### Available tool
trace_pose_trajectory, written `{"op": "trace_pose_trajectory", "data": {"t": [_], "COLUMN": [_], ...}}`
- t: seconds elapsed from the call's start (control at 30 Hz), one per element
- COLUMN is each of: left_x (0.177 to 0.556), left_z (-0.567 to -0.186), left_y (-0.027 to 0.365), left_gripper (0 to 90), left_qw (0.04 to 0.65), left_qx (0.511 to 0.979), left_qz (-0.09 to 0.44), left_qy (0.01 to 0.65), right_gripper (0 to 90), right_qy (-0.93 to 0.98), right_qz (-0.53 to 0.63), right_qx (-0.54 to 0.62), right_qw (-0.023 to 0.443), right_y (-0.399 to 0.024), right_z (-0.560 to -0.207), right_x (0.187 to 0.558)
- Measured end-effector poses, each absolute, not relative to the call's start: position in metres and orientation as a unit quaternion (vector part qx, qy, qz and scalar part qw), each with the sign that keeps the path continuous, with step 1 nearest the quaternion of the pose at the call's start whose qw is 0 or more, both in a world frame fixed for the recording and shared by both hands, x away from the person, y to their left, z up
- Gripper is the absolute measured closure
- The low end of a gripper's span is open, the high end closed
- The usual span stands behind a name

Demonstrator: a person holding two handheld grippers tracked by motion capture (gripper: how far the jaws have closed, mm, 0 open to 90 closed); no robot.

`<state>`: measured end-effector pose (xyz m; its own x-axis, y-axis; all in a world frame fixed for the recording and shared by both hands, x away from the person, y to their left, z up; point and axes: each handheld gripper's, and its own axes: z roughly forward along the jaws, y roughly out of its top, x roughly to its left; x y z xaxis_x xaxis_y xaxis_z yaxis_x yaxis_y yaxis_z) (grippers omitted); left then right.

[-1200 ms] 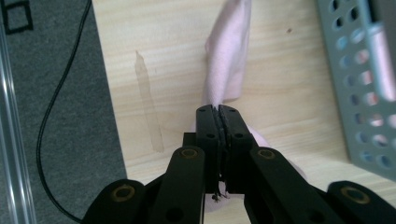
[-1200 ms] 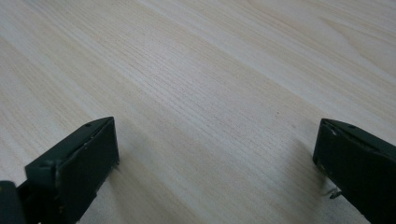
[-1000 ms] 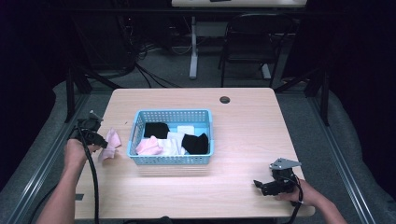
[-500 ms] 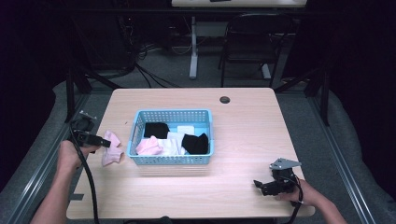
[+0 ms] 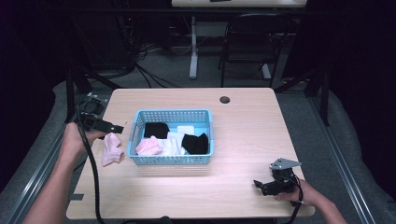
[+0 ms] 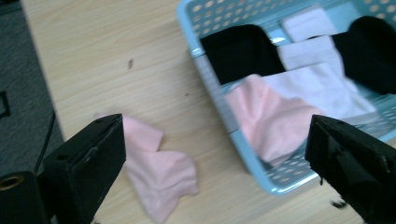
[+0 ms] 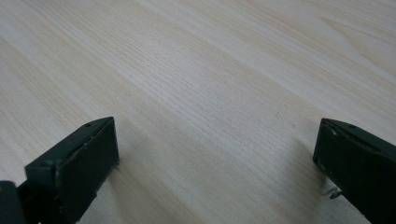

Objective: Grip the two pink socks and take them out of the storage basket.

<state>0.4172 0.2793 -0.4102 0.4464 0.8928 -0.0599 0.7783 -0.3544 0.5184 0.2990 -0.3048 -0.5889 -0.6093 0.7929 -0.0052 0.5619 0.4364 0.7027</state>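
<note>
High view: your left gripper hovers just left of the basket, fingers just opened and empty; the pink sock lies on the tabletop below. Next, reach into the basket for another sock. Right gripper rests open.

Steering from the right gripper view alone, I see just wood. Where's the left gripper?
Observer: The left gripper is up near the left edge of the table, beside the basket. Its jaws have just been opening, with nothing between them.
Operator: Any sock outside the basket?
Observer: One pink sock lies on the table, left of the basket.
Operator: What's inside?
Observer: Black socks, white socks and a second pink sock.
</note>
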Motion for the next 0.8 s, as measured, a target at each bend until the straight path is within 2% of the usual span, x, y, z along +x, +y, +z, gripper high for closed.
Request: {"op": "trace_pose_trajectory", "data": {"t": [0.07, 0.33, 0.5, 0.57, 0.63, 0.8], "left_x": [0.420, 0.427, 0.431, 0.433, 0.434, 0.438], "left_z": [-0.410, -0.427, -0.455, -0.465, -0.473, -0.483], "left_y": [0.266, 0.216, 0.195, 0.192, 0.188, 0.180], "left_gripper": [0.1, 0.5, 8.9, 15.0, 15.8, 29.2], "left_qw": [0.246, 0.237, 0.213, 0.207, 0.199, 0.191], "left_qx": [0.824, 0.861, 0.880, 0.883, 0.886, 0.892], "left_qz": [0.114, 0.095, 0.068, 0.057, 0.053, 0.034], "left_qy": [0.497, 0.439, 0.419, 0.418, 0.416, 0.409], "right_gripper": [0.0, 0.0, 0.0, 0.0, 0.0, 0.0], "right_qy": [0.830, 0.830, 0.830, 0.830, 0.830, 0.830], "right_qz": [0.340, 0.340, 0.341, 0.340, 0.340, 0.340], "right_qx": [0.408, 0.408, 0.408, 0.408, 0.408, 0.408], "right_qw": [0.170, 0.169, 0.169, 0.170, 0.170, 0.170], "right_y": [-0.305, -0.305, -0.305, -0.305, -0.305, -0.305], "right_z": [-0.589, -0.589, -0.589, -0.589, -0.589, -0.589], "right_x": [0.299, 0.299, 0.299, 0.299, 0.299, 0.299]}}
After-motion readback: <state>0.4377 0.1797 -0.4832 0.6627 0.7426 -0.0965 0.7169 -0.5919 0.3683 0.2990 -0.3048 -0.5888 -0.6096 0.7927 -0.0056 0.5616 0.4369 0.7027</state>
